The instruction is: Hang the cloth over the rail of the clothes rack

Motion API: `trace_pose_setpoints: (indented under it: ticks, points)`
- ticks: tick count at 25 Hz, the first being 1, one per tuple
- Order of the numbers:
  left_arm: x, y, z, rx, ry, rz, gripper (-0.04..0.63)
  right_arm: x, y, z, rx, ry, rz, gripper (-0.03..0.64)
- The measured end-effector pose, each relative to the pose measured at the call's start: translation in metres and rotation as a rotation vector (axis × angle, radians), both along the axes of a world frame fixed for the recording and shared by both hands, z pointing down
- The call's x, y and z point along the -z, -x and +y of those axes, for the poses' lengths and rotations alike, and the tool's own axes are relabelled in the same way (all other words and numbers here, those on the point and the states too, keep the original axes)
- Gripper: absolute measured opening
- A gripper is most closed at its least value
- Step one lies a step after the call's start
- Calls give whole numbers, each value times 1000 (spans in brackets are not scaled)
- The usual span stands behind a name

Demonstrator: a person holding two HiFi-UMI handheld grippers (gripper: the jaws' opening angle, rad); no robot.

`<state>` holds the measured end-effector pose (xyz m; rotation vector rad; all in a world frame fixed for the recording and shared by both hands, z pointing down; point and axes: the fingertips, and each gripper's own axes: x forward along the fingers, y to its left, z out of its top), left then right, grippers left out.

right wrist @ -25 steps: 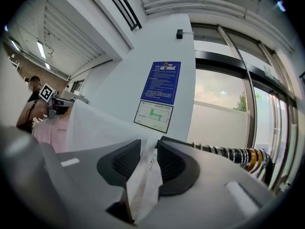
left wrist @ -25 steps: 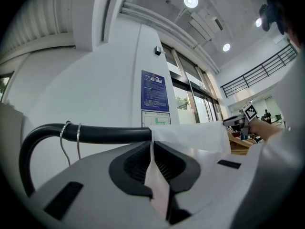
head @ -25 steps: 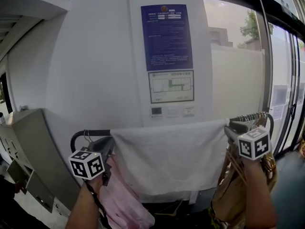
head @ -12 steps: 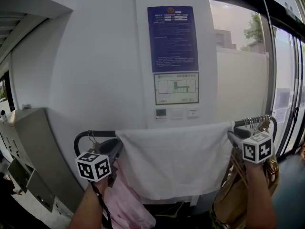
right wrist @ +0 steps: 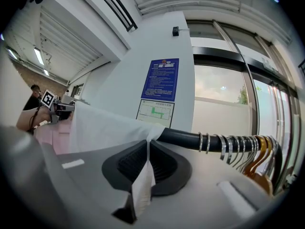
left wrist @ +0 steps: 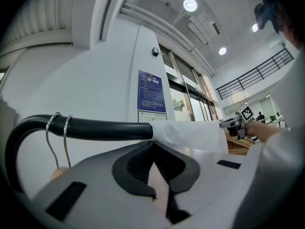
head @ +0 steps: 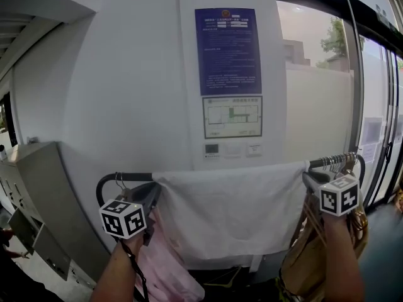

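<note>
A white cloth hangs over the black rail of the clothes rack, spread wide between my two grippers. My left gripper sits at the cloth's top left corner, just below the rail. Its jaws are shut, and a pale pink sliver shows between the pads; I cannot tell what that sliver is. My right gripper is at the top right corner. Its jaws are closing, and a fold of the cloth is pinched between the pads.
A pink garment hangs under the left gripper. Two wire hooks ride the rail's left bend. Several hangers and a tan garment crowd the right end. Behind stand a white wall with a blue notice, a grey cabinet and glass panes.
The head view has shifted slightly. Both grippers stay at the cloth's top corners and the cloth hangs much as before.
</note>
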<state>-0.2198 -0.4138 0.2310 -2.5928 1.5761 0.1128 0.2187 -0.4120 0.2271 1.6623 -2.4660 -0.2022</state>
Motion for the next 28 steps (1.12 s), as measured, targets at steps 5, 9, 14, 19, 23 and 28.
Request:
trace_pose_setpoints:
  ticks: [5, 9, 14, 19, 23, 28]
  points:
    - [-1, 7, 12, 10, -19, -22, 6, 0, -1, 3, 0, -6, 2, 12]
    - [4, 18, 20, 20, -31, -1, 6, 2, -3, 4, -9, -14, 9, 11]
    - [24, 35, 24, 58, -64, 6, 5, 12, -13, 8, -28, -39, 8, 9]
    - [52, 56, 28, 94, -99, 31, 5, 31, -24, 9, -44, -62, -4, 9]
    - [72, 76, 25, 119, -98, 67, 3, 47, -28, 5, -52, -65, 10, 9]
    - [61, 45, 24, 63, -58, 24, 5, 44, -19, 3, -43, -40, 18, 11]
